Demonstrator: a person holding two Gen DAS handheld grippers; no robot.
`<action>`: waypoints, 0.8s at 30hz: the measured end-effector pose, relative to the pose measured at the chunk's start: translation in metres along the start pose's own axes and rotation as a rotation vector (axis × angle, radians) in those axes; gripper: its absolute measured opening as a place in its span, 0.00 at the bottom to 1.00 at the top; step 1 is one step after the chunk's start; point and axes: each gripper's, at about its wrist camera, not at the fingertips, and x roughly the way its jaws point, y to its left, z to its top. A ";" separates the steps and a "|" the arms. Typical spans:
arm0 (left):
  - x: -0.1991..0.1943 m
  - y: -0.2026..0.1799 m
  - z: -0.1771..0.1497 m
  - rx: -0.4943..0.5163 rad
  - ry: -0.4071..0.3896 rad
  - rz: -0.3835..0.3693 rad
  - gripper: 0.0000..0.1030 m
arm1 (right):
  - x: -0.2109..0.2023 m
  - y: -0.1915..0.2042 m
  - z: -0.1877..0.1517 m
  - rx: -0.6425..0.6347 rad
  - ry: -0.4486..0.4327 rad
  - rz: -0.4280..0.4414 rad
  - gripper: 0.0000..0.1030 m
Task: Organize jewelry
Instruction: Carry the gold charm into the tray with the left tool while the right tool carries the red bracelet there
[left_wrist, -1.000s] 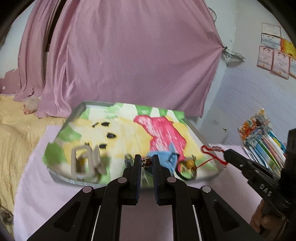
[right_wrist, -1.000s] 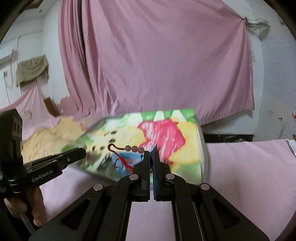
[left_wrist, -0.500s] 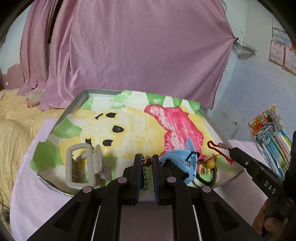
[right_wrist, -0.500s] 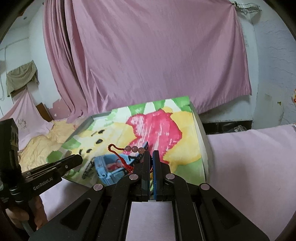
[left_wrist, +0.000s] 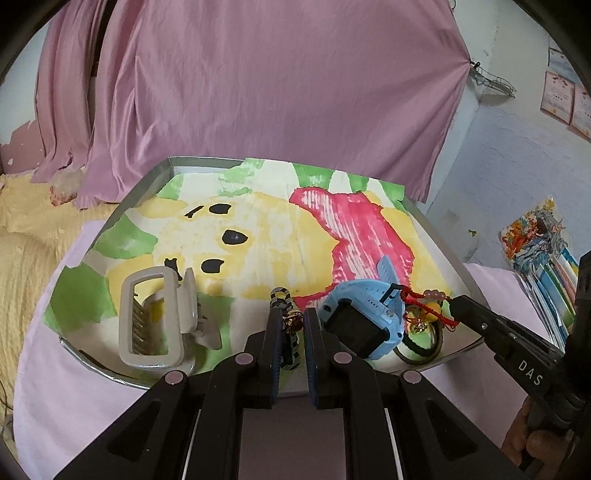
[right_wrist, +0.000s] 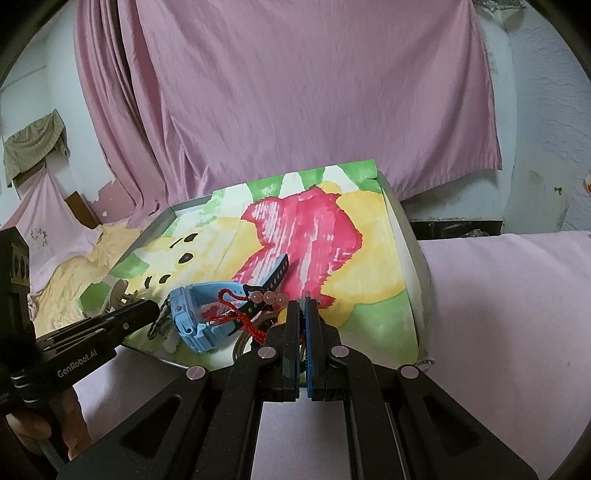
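Both grippers working at the near edge of the metal tray (left_wrist: 110, 373).
My right gripper (right_wrist: 303, 306) fingers clenched on the red-cord bead charm (right_wrist: 236, 308); my left gripper (left_wrist: 291, 325) fingers part-released around a patterned trinket (left_wrist: 281, 300), beside the blue watch (left_wrist: 364, 314).

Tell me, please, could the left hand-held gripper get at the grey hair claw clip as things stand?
Probably yes: the grey hair claw clip lies uncovered on the tray, just left of the left hand-held gripper, whose jaws already straddle a small patterned trinket.

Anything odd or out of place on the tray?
Yes: the red cord charm is draped over the blue watch, tangled with it and a bangle rather than laid apart. The painted paper liner overhangs the tray's right rim.
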 end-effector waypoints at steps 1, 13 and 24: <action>0.000 0.000 0.000 -0.002 0.003 0.001 0.11 | 0.001 0.000 0.000 -0.001 0.006 0.000 0.03; 0.001 0.007 0.000 -0.024 0.008 0.001 0.11 | 0.007 -0.002 -0.001 0.017 0.039 -0.011 0.03; -0.001 0.003 -0.001 0.001 -0.001 0.005 0.11 | -0.003 -0.005 0.000 0.031 -0.018 -0.041 0.03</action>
